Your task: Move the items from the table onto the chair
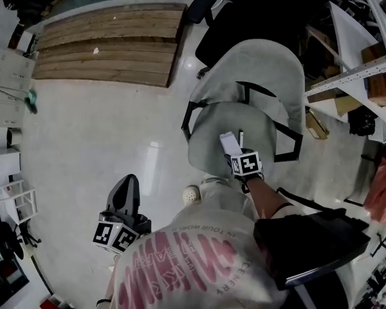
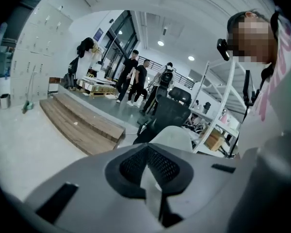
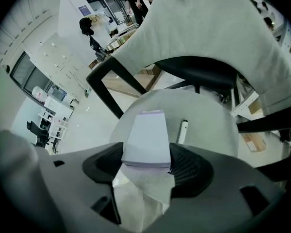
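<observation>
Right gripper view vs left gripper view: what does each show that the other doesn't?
Only right gripper view: the right gripper shut on a white box, and a pen lying on the seat of the grey chair. Only left gripper view: the left gripper shut and empty, wooden steps, people standing far off. Both: that grey chair.

A box [image 3: 146, 139] sits between the right gripper's [image 3: 146, 165] jaws, over the seat of the chair [image 1: 209, 143]. A pen [image 3: 183, 131] lies on the seat, just right of the box.

A wooden platform [image 1: 109, 44] sits on the glossy pale floor [image 1: 103, 147].
</observation>
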Demonstrator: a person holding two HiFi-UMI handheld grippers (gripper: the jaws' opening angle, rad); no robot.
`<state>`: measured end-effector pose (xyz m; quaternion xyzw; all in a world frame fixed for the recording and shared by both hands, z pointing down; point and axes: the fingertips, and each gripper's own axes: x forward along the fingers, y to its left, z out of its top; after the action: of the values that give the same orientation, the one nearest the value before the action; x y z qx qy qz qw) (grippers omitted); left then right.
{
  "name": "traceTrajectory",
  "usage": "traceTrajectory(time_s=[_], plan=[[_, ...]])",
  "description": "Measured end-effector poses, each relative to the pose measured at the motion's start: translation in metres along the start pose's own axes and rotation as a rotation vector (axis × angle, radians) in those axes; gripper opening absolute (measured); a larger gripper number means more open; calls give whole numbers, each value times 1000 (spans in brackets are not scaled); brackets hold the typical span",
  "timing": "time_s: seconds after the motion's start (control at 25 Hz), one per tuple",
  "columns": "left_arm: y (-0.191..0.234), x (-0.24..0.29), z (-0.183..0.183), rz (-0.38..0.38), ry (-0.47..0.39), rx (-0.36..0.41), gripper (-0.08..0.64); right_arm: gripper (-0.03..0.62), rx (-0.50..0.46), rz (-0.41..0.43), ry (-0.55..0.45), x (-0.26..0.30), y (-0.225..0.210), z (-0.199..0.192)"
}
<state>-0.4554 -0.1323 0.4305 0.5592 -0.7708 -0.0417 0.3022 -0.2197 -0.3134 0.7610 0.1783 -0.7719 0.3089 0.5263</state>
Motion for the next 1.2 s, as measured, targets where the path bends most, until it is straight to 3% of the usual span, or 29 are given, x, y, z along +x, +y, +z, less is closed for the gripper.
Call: traceTrajectory(time_s=[0.44, 0.76, 0.96, 1.2], plan=[[-9, 28, -29, 85, 107, 13, 11, 313, -74, 86, 120, 51, -15, -21], [-22, 35, -27, 99, 123, -19, 11, 313, -92, 108, 200, 62, -9, -33], [-35, 35, -28, 36, 113, 8, 11, 314, -65, 124, 276, 63, -2, -57], [-24, 36, -27, -72, 87, 66, 11, 330, 52, 155, 231, 56, 10, -58]])
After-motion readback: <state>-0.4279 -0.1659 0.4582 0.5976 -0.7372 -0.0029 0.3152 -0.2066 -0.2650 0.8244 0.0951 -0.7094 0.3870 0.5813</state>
